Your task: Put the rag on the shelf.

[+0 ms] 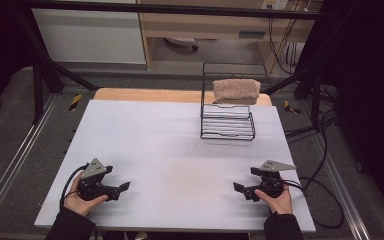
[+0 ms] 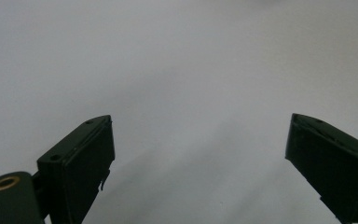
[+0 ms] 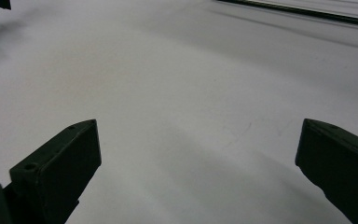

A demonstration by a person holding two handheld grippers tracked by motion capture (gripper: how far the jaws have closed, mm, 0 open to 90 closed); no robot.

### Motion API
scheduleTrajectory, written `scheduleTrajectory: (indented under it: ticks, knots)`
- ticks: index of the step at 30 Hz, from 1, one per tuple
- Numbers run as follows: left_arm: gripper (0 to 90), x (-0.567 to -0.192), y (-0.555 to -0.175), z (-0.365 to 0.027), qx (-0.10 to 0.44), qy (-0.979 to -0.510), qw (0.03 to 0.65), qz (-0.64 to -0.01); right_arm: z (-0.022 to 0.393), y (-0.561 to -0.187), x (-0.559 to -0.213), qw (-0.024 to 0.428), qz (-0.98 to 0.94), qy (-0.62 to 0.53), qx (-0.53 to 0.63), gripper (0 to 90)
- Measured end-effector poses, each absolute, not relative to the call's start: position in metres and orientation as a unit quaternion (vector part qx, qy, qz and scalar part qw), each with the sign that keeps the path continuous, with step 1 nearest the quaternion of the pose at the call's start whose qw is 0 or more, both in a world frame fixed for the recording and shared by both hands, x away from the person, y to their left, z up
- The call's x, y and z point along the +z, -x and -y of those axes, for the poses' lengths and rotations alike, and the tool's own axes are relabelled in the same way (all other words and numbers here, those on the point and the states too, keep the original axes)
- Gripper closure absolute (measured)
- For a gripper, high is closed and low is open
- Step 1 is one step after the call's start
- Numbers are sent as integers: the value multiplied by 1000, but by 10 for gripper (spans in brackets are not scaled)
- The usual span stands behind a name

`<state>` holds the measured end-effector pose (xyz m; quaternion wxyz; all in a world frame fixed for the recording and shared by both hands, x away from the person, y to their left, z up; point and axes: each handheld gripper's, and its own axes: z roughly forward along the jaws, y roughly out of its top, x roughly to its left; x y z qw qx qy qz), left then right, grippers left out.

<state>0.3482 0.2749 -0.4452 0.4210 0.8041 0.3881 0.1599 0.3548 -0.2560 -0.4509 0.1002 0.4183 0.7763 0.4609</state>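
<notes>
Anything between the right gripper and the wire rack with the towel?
Nothing: in the high view, only bare white table separates the right gripper from the wire rack holding the towel.

White table top, wooden board edge behind it, grey floor, black cables at right, white cabinet beyond

A worktop seen from above, the person at six o'clock. A wire rack stands on the worktop toward one o'clock, near the far edge. A folded towel rests on the rack's upper, rear tier. The left gripper sits at about seven o'clock near the front edge, the right gripper at about five o'clock, the two well apart and facing each other. Both are far from the rack.
</notes>
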Motion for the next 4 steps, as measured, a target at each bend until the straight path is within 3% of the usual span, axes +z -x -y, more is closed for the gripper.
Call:
scheduleTrajectory:
  ticks: [4]
  knots:
    - [79,-447,-348,-273,155,-807,419,-387,255,-355,-452,101,-780,-418,455,8]
